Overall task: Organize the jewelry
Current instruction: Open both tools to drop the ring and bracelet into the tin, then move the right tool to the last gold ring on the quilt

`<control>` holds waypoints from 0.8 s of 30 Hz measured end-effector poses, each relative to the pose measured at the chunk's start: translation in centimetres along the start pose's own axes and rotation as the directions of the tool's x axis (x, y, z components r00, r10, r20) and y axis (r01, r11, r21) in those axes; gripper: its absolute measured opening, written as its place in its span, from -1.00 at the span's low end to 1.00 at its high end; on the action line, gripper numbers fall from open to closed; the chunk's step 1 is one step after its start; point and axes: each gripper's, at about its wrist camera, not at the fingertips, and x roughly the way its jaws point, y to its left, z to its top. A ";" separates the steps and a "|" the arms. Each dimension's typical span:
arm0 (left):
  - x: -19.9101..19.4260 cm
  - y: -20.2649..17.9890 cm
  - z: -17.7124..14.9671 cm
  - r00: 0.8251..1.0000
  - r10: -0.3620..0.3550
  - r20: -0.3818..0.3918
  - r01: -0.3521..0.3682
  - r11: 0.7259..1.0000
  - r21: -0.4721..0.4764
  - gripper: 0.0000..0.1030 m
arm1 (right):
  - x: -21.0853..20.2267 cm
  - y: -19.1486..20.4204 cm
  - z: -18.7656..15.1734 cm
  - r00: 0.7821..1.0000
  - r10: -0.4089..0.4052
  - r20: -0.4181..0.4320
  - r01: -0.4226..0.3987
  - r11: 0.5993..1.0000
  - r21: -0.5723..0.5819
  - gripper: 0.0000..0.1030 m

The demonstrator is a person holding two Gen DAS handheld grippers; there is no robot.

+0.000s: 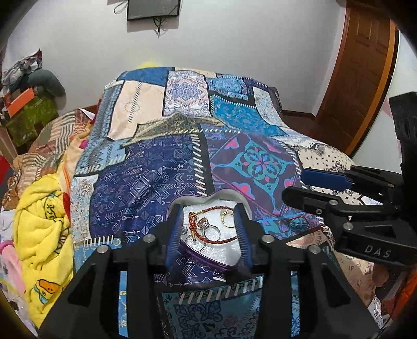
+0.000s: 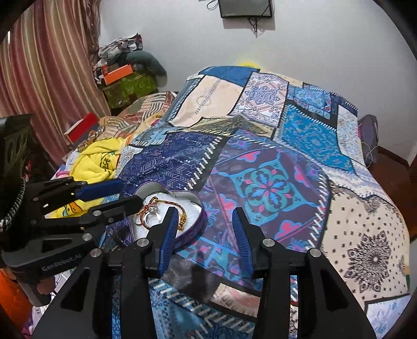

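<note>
Left fingers (image 1: 174,229) straddle the heart tin (image 1: 229,263) (rims near); right gripper (image 2: 206,237) apart.

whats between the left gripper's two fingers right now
In the left wrist view, the left gripper straddles the open heart-shaped tin holding rings and a red braided bracelet.

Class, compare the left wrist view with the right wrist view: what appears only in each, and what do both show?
Only the left wrist view shows the wooden door and a gold ring inside the box.

Only the right wrist view shows the striped curtain, a red box beside the bed, and the black-and-white mandala patch of the quilt.

Both show the heart-shaped jewelry box on the patchwork quilt, the red braided bracelet, the yellow blanket, the wall screen, and both open grippers: left gripper, right gripper.
</note>
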 end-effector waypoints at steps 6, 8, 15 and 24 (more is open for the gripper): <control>-1.3 -1.5 0.3 1.000 0.000 0.016 0.000 1.000 0.015 -0.10 | -1.9 -1.0 -0.4 0.999 -0.028 0.025 0.027 0.999 0.016 -0.24; -1.4 -2.2 0.3 1.000 -0.002 0.014 0.002 1.000 0.024 -0.09 | -2.5 -1.5 -0.6 0.999 -0.038 0.032 0.037 0.999 0.023 -0.24; -0.8 -5.0 0.4 0.999 -0.033 -0.013 0.034 0.998 0.051 -0.08 | -4.9 -4.5 -1.9 0.994 -0.097 0.047 0.094 0.993 0.068 -0.23; 1.3 -9.0 -0.1 0.994 -0.086 -0.070 0.093 0.990 0.109 -0.07 | -7.1 -9.4 -3.7 0.982 -0.186 0.031 0.179 0.972 0.149 -0.24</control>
